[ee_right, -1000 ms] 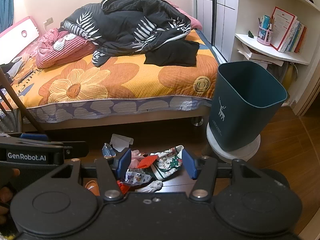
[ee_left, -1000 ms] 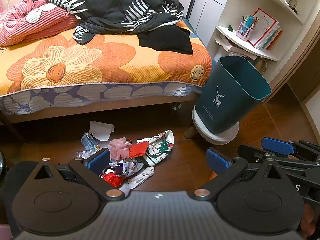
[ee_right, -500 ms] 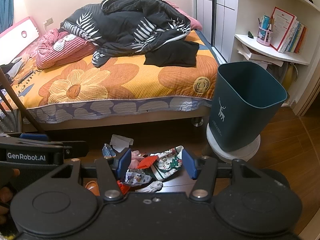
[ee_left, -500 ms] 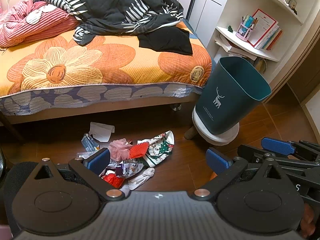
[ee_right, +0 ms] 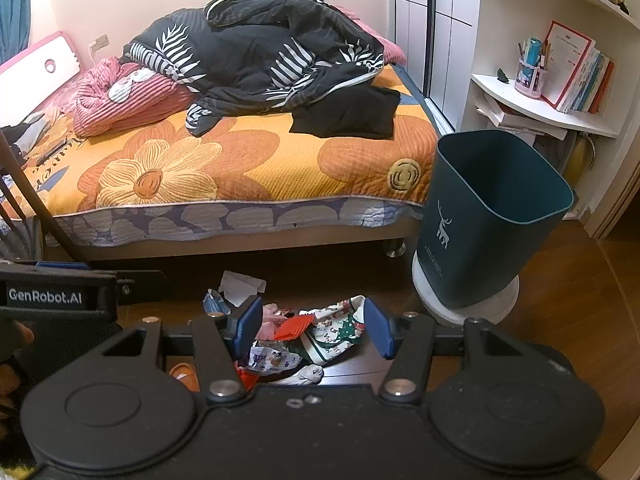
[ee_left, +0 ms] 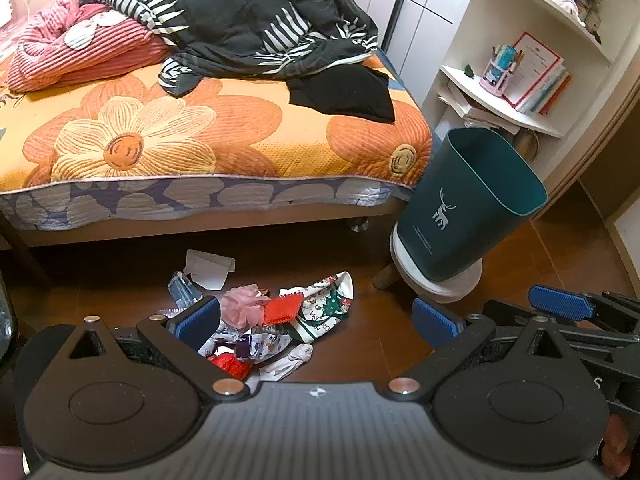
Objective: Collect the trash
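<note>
Approach to the trash pile, nothing yet picked up.

Both the left gripper (ee_left: 316, 316) and right gripper (ee_right: 314, 330) are held spread and empty above the trash pile (ee_left: 276, 328), which lies left of the bin (ee_left: 468, 208) near the bed edge (ee_left: 200, 216); a descent onto one piece is called for, with bare floor (ee_left: 384, 340) left between pile and bin.

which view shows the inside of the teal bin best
The right wrist view: the bin opens toward the camera, so much of its dark inner wall shows and no trash is visible inside. The left wrist view sees the same bin tilted away more, showing mostly the deer-printed outside and less inner wall.
</note>
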`<state>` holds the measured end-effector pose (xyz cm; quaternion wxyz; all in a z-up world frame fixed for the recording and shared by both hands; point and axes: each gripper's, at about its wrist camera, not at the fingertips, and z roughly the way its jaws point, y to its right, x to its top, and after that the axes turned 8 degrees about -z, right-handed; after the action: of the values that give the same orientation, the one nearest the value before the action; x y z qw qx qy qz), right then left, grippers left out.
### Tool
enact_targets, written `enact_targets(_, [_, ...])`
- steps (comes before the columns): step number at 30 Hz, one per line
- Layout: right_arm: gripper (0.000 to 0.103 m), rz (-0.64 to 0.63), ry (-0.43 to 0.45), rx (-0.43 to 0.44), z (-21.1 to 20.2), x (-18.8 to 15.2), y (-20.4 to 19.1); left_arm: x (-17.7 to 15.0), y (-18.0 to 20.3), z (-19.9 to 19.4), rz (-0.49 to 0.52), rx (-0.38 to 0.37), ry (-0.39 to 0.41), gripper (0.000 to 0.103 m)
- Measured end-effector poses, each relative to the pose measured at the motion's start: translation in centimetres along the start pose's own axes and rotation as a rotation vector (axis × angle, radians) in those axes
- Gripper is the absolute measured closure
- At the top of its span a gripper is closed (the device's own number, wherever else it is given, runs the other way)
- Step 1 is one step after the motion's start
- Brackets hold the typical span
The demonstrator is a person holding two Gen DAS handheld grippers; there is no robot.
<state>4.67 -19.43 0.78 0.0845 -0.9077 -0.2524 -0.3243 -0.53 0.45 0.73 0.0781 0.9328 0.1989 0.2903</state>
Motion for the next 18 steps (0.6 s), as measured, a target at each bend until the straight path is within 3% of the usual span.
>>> enact_targets(8, [0.047,-0.002,-0.010,-0.008,0.6,0.1,0.4,0.5,-0.3,0.8,-0.017,-0.015,-0.011,0.000])
enact_targets(14, [0.047,-0.014,-0.001,0.035,2.4,0.7,1.4,1.9,-1.3,2.5,-0.045,0.034,0.000,0.000])
enact_targets(18, [0.047,0.018,-0.017,0.045,4.7,1.6,3.2,4.0,-4.1,4.7,-0.097,0.077,-0.004,0.000])
